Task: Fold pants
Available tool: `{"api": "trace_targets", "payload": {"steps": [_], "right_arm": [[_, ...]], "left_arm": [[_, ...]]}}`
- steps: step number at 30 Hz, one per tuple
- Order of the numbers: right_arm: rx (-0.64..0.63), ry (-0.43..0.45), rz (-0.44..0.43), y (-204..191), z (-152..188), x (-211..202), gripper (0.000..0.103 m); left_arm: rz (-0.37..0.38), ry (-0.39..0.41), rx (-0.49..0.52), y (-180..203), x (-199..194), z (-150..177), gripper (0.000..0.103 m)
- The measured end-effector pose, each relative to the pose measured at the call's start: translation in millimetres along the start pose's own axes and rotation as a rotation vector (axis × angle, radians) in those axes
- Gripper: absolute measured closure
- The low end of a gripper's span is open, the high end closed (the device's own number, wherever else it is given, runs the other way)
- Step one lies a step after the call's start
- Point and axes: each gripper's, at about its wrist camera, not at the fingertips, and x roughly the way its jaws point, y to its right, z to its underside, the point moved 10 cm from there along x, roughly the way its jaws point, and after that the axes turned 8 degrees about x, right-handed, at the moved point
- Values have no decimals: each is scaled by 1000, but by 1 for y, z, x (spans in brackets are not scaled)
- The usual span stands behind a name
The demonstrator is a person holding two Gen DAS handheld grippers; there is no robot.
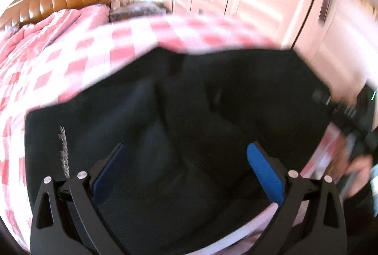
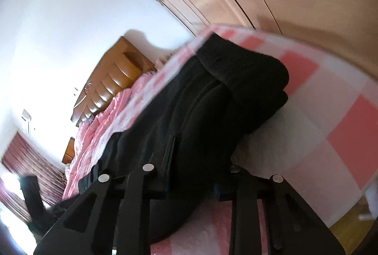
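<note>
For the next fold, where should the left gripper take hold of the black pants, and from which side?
Grip the near left corner of the black pants, beside the silver lettering. There the fabric lies flat with a clean edge on the checkered sheet. The left gripper is open above the middle, so probably slide in low from the near edge.

We see black pants (image 2: 200, 99) lying bunched across the centre on a pink checked bed (image 2: 330, 118), our right gripper (image 2: 193, 160) fingers (image 2: 169, 160) clamping them at bottom.
</note>
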Motion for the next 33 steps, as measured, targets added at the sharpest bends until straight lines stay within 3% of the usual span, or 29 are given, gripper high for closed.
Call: {"api": "trace_targets", "payload": {"steps": [2, 6, 9, 12, 15, 17, 20, 22, 24, 27, 33], "right_arm": [[-92, 51, 8, -22, -1, -8, 78], [-337, 108, 18, -80, 0, -16, 80], [-546, 121, -8, -140, 11, -13, 81], [-775, 111, -53, -202, 49, -5, 81], [-1007, 83, -109, -254, 113, 1, 88], [-1175, 37, -88, -275, 167, 20, 88], [-1341, -85, -83, -270, 242, 47, 89], [-1488, -100, -42, -252, 281, 58, 88], [-1555, -77, -30, -248, 290, 58, 88], [-1592, -91, -25, -248, 288, 58, 88], [-1617, -86, -14, -254, 291, 61, 85]], "left_arm": [[26, 37, 11, 8, -13, -22, 3], [-6, 135, 20, 0, -43, -66, 2], [63, 150, -52, -20, -51, -82, 2], [126, 117, -142, -45, -44, -78, 2], [71, 118, -199, -80, -51, -61, 2], [71, 134, -272, -108, -60, -43, 2], [75, 113, -386, -143, -62, -6, 2], [73, 79, -446, -163, -58, 29, 2], [112, 72, -477, -170, -58, 48, 2], [255, 103, -491, -161, -55, 57, 2], [340, 89, -489, -148, -34, 53, 2]]}}
